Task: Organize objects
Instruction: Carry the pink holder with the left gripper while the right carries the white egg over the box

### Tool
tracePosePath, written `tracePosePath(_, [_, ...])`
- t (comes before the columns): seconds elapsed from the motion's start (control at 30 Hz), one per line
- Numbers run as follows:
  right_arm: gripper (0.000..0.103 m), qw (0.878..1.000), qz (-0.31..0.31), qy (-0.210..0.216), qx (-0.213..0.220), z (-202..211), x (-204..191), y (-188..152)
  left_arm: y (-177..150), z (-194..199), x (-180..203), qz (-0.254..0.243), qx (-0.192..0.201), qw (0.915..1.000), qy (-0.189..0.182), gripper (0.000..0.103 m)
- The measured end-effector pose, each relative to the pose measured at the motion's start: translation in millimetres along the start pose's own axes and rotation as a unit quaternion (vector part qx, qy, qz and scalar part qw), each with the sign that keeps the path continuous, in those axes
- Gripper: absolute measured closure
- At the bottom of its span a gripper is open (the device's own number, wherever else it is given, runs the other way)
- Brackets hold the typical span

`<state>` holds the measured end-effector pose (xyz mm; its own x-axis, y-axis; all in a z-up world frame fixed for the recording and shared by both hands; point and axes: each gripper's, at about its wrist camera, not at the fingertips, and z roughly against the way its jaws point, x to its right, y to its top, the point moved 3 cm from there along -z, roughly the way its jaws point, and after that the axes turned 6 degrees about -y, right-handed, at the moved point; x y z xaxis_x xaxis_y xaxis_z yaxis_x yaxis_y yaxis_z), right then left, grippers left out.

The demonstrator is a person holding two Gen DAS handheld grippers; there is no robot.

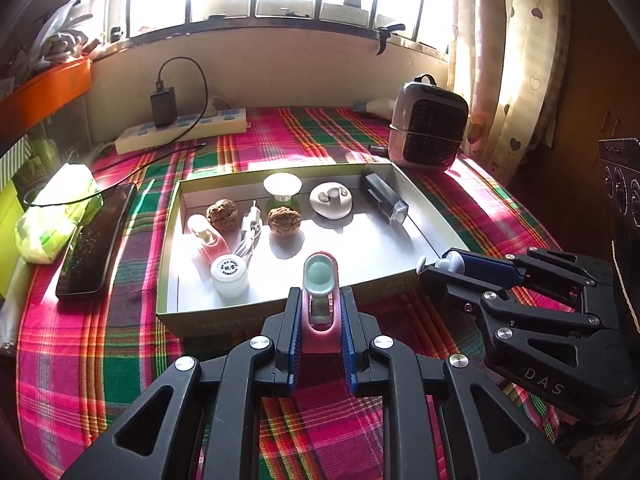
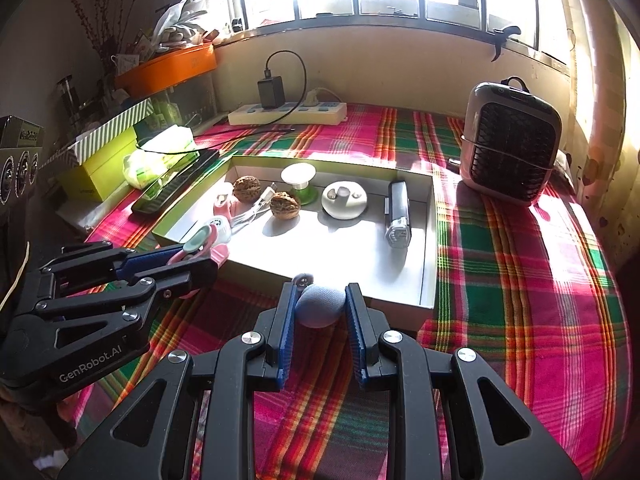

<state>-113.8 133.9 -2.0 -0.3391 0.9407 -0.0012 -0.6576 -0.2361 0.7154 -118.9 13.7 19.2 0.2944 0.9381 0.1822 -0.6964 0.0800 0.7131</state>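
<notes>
A shallow open box (image 1: 280, 306) (image 2: 428, 240) lies on the plaid cloth. It holds two walnuts (image 1: 283, 220), a white jar (image 1: 229, 276), a pink item (image 1: 208, 236), a white cable, a green bottle with a white cap (image 1: 282, 188), a round white earbud case (image 1: 332, 200) and a black lighter (image 1: 386, 198). My left gripper (image 1: 320, 320) is shut on a pink stapler-like item with a mint pad (image 1: 319, 280) (image 2: 200, 242) at the box's near edge. My right gripper (image 2: 320, 306) (image 1: 432, 270) is shut on a small grey-white ball (image 2: 320, 306) at the box's near right corner.
A black phone (image 1: 96, 240) and a green tissue pack (image 1: 56, 212) lie left of the box. A power strip with a charger (image 1: 180, 128) sits at the back. A small heater (image 1: 428, 128) stands back right. Boxes and an orange tray (image 2: 168, 66) stand at the left.
</notes>
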Motion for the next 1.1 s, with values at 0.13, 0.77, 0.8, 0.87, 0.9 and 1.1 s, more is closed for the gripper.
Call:
tracePosePath(0.13, [0.078, 1.000, 0.000, 0.000, -0.001, -3, 1, 3, 4, -3, -3, 0.001, 0.000, 1.0000, 0.000, 0.087])
tracePosePath(0.77, [0.078, 1.000, 0.006, -0.003, -0.008, -28, 7, 24, 21, -23, -20, 0.010, -0.003, 0.9999, 0.011, 0.087])
tracePosePath(0.8, [0.078, 1.000, 0.006, -0.003, -0.008, -29, 7, 25, 21, -24, -21, 0.011, -0.002, 0.9999, 0.012, 0.087])
tracePosePath(0.87, [0.078, 1.000, 0.007, -0.003, -0.008, -32, 8, 26, 23, -25, -22, 0.011, -0.001, 0.9999, 0.012, 0.087])
tracePosePath(0.9, [0.078, 1.000, 0.007, -0.003, -0.009, -33, 8, 27, 24, -27, -23, 0.012, -0.002, 0.9999, 0.012, 0.087])
tracePosePath(1.1, [0.078, 1.000, 0.011, -0.005, -0.011, -43, 9, 35, 27, -34, -26, 0.013, -0.005, 0.9998, 0.015, 0.087])
